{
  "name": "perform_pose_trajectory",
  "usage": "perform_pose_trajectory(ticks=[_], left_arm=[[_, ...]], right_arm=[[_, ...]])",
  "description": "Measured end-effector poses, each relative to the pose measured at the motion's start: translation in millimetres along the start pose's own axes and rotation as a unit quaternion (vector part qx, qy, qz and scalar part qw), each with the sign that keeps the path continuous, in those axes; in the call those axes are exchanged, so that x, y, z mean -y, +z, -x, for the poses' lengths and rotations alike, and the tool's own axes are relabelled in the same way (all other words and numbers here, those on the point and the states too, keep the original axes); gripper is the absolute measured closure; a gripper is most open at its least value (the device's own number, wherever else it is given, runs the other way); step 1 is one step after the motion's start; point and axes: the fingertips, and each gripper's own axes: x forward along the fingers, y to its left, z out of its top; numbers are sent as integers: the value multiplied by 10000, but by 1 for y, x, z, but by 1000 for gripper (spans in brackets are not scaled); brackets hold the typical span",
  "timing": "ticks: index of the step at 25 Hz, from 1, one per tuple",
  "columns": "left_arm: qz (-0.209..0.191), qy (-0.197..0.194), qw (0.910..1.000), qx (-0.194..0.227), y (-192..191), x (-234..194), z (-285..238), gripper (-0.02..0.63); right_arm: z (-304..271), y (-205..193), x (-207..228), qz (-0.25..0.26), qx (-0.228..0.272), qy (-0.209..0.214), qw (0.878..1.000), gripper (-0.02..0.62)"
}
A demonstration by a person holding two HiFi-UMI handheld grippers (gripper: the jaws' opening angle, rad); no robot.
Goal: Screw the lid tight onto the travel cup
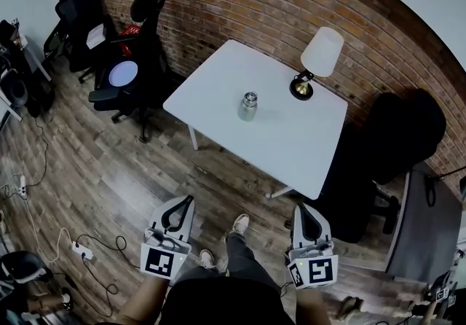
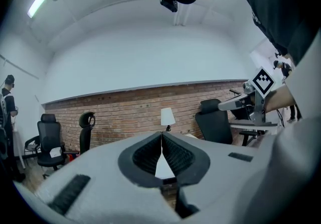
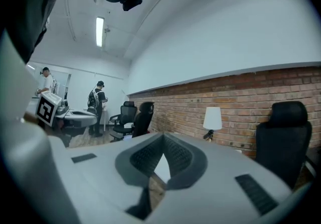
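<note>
Small shiny silver travel cup (image 1: 248, 106) with its lid (image 1: 250, 96) on, standing up in the middle of the white table (image 1: 218, 76), near a lamp (image 1: 315, 61), left gripper (image 1: 180, 207) and right gripper (image 1: 309, 220) both closed with nothing in them, far from the cup

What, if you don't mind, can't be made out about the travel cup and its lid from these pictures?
- Head view: the travel cup is too small to tell whether its lid is tight or loose.
- Left gripper view: the cup is hidden behind the shut left gripper.
- Right gripper view: likewise hidden behind the shut right gripper.
</note>
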Motion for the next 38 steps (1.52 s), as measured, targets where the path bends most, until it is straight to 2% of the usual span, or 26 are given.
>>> perform_pose_trajectory(ticks=[5, 10, 15, 23, 29, 33, 38], left_arm=[[3, -59, 9999, -83, -2, -9, -84, 580], [-63, 32, 9998, -192, 8, -20, -162, 580], [-138, 309, 9992, -214, 20, -29, -203, 580], [-181, 473, 9984, -264, 24, -42, -223, 580], [-209, 238, 9994, -162, 24, -51, -245, 580], [-81, 22, 9999, -103, 17, -60, -263, 580], [46, -80, 9999, -127, 9, -83, -278, 580]], right_arm=[[-68, -9, 49, -113, -4, 104, 9999, 583], [-134, -1, 101, -114, 67, 355, 9993, 583], [-177, 6, 129, -137, 174, 709, 9972, 583], [-209, 11, 125, -161, 226, 1092, 9936, 583], [-220, 14, 124, -195, 194, 971, 9949, 583], [-233, 15, 125, -128, 111, 788, 9967, 583], [-252, 14, 117, -58, -68, 767, 9970, 583]])
